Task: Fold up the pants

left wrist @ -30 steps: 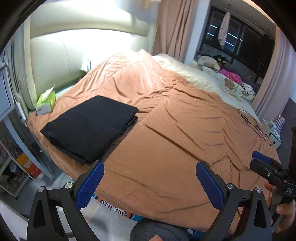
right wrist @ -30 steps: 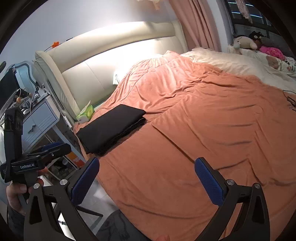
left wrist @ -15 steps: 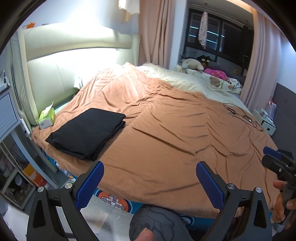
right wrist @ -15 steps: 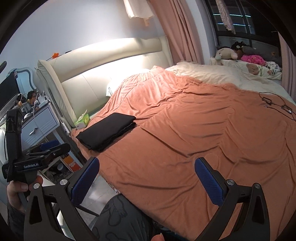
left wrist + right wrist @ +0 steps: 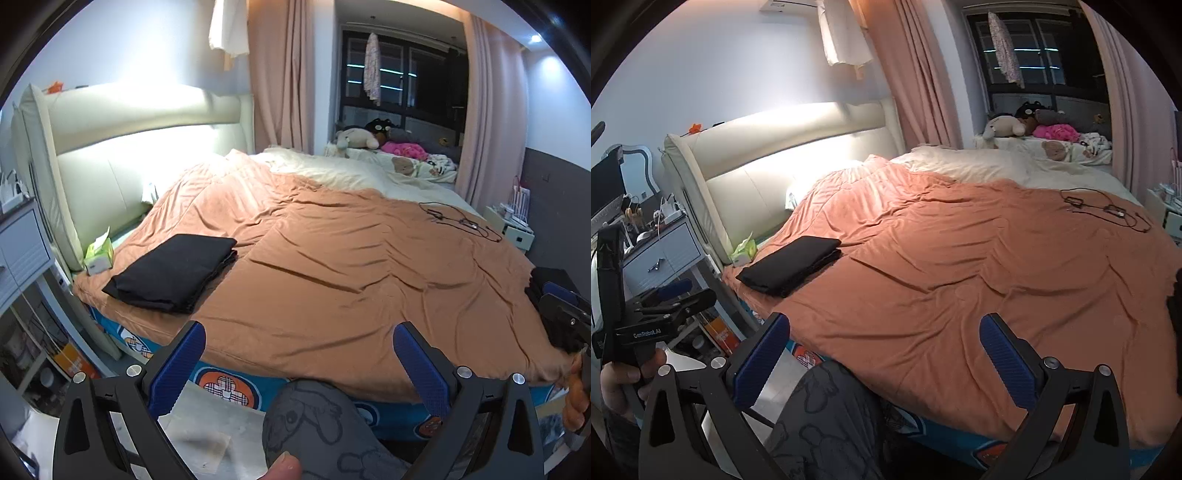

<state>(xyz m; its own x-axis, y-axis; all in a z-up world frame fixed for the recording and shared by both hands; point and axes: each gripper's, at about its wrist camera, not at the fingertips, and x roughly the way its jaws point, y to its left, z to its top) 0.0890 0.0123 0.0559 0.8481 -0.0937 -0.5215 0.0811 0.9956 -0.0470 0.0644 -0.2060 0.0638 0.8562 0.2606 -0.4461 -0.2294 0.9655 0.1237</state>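
Black pants (image 5: pixel 173 273) lie folded in a flat rectangle near the left front corner of the orange bed cover (image 5: pixel 351 266); they also show in the right wrist view (image 5: pixel 792 266). My left gripper (image 5: pixel 295 365) is open and empty, held off the bed's front edge. My right gripper (image 5: pixel 884 356) is open and empty too, back from the bed. Each gripper shows at the side of the other's view: the right one (image 5: pixel 565 317), the left one (image 5: pixel 661 314).
A green tissue box (image 5: pixel 99 254) sits by the cream headboard (image 5: pixel 122 147). A black cable (image 5: pixel 458 219) lies on the far right of the cover. A nightstand (image 5: pixel 661 254) stands left of the bed. The person's knee (image 5: pixel 317 421) is below the grippers. Dark cloth (image 5: pixel 546 284) lies at the bed's right edge.
Both grippers have pulled back and up from the bed, so the folded pants look smaller and farther. Both stay open and empty.
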